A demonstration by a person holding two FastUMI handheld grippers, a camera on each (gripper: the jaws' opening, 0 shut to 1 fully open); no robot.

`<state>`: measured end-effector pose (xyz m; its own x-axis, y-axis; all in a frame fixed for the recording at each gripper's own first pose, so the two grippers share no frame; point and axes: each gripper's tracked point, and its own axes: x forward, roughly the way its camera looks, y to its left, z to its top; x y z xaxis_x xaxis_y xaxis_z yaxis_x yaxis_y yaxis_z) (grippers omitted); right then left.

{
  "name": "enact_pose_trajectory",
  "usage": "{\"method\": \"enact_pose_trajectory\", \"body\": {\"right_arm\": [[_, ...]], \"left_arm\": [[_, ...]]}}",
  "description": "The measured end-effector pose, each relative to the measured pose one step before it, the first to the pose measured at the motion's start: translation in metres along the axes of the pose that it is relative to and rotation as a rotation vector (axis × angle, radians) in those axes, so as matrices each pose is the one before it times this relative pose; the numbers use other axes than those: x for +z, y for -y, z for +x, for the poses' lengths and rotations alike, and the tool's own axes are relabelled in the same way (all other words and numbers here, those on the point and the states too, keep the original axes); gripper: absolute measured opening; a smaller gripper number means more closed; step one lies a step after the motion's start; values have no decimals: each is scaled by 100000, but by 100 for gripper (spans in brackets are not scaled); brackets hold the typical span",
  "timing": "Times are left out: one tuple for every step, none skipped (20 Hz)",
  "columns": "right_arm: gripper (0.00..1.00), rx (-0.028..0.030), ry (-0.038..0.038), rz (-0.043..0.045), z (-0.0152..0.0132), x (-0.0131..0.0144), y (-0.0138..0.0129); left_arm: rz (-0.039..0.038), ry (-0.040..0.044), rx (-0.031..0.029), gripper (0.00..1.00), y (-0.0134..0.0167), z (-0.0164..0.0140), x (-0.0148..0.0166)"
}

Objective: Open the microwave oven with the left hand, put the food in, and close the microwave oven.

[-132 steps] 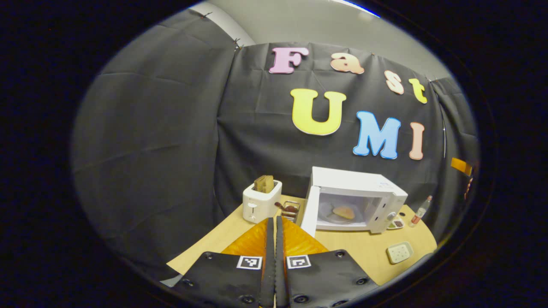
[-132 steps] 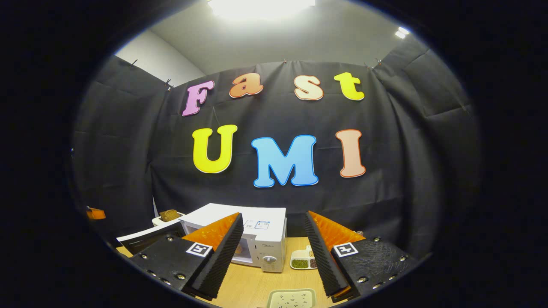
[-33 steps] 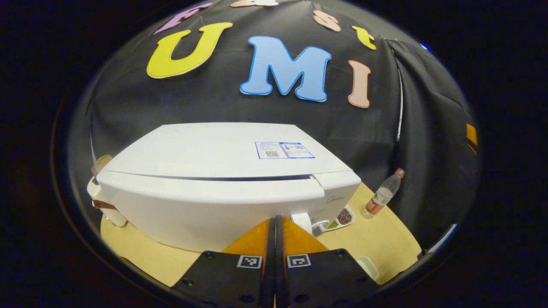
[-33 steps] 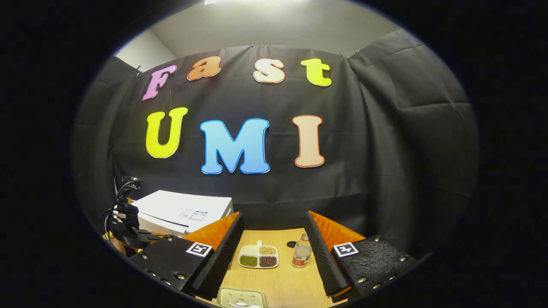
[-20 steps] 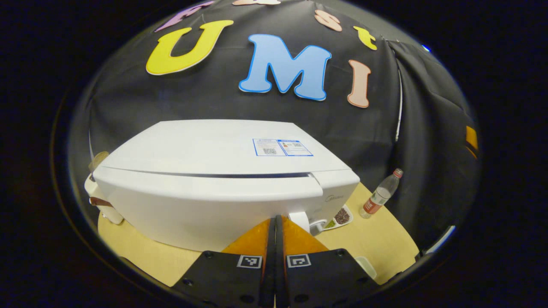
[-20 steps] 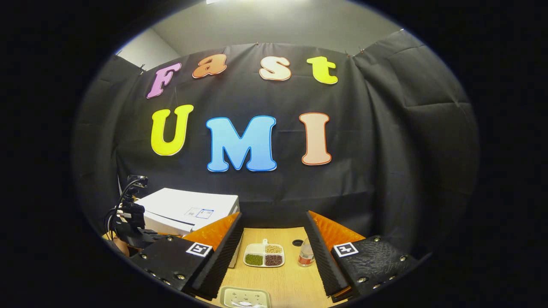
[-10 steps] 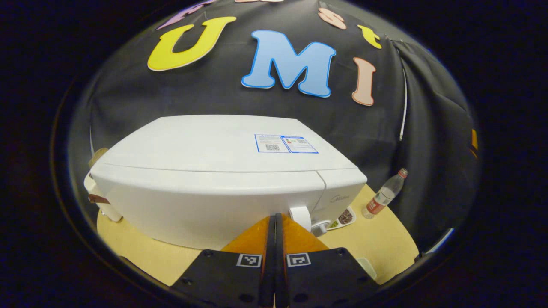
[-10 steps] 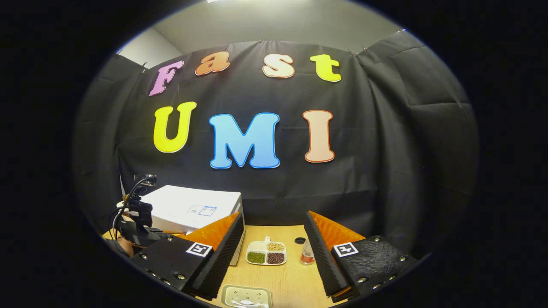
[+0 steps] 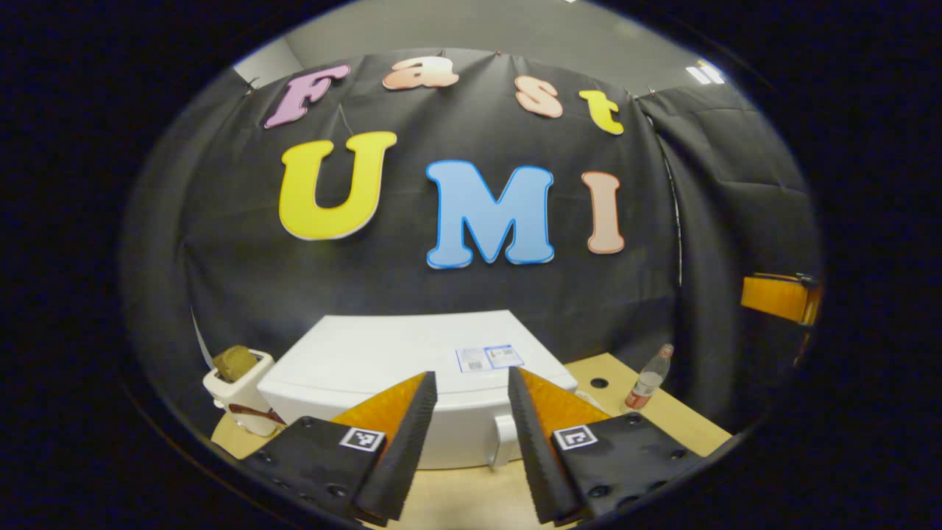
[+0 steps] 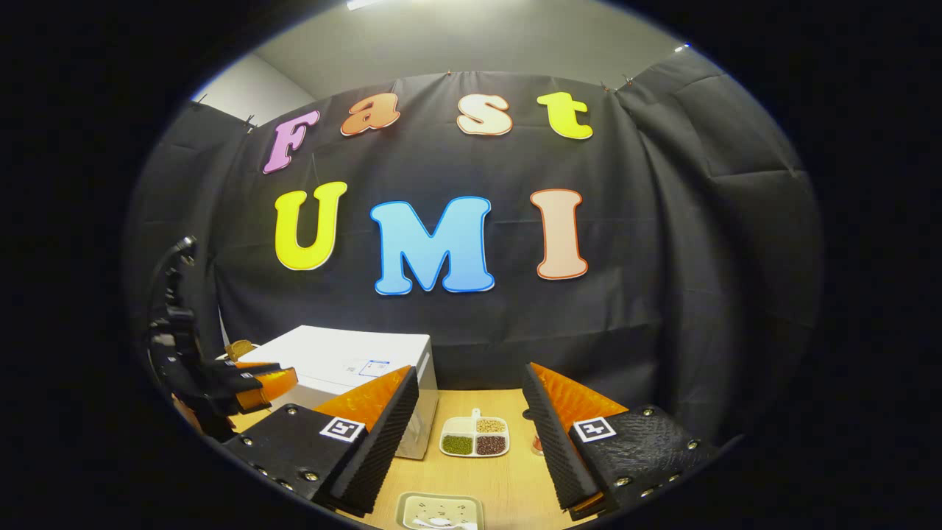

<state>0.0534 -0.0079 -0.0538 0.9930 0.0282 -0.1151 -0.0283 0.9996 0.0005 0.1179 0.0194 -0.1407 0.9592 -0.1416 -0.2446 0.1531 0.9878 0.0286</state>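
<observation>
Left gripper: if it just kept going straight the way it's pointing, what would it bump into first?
Most likely the white microwave. The left gripper is open, and the closed door's front sits right between and beyond its fingers. How much gap is left is hard to judge from the left gripper view.

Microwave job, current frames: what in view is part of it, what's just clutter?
Part of the job:
- microwave oven, door closed
- left gripper, fingers apart
- right gripper, fingers apart, holding nothing

Just lying about:
- toaster with bread in it
- water bottle
- three-compartment dish of beans
- pale green tray
- table
</observation>
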Motion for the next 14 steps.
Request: {"method": "enact_pose_trajectory", "body": {"right_arm": [[88, -210, 698, -311, -96, 502, -164], [88, -979, 1121, -254, -72, 785, -47], [88, -67, 1376, 394, -93, 1021, -242], [88, -507, 1414, 421, -103, 1112, -153], [88, -174, 1455, 451, -124, 1081, -61], [88, -50, 1065, 221, 30, 1189, -102], [88, -15, 798, 197, -187, 1084, -224], [88, -486, 510, 311, -100, 1180, -57], [88, -165, 238, 472, 77, 888, -64], [88, -100, 654, 646, -60, 973, -233], [85, 39, 1002, 673, -212, 1062, -193], [85, -166, 649, 312, -257, 864, -285], [88, 224, 499, 272, -317, 589, -179], [88, 443, 451, 3, -226, 715, -467]], "left_arm": [[-54, 4361, 653, 76, -274, -1284, 2356], [-948, 4508, -192, 98, 77, -1068, 2373], [-884, 4769, 836, 98, -139, -1043, 2348], [-331, 4780, 1197, 99, -279, -787, 2515], [-104, 2999, 573, 98, -200, -607, 2055], [-83, 1799, -66, 98, 123, -402, 1752], [-22, 1205, -328, 98, 133, -429, 1596], [69, 987, 208, 98, -52, -470, 1412], [194, 1439, 938, 98, -275, -420, 1440], [385, 1542, 1639, 98, -479, -321, 1271], [539, 955, 1638, 97, -586, -401, 1008], [387, -115, 1603, 97, -651, -397, 421], [0, -1002, 1037, 98, -509, -249, 290], [-1209, -1372, 373, 98, -342, -64, 177]]}}
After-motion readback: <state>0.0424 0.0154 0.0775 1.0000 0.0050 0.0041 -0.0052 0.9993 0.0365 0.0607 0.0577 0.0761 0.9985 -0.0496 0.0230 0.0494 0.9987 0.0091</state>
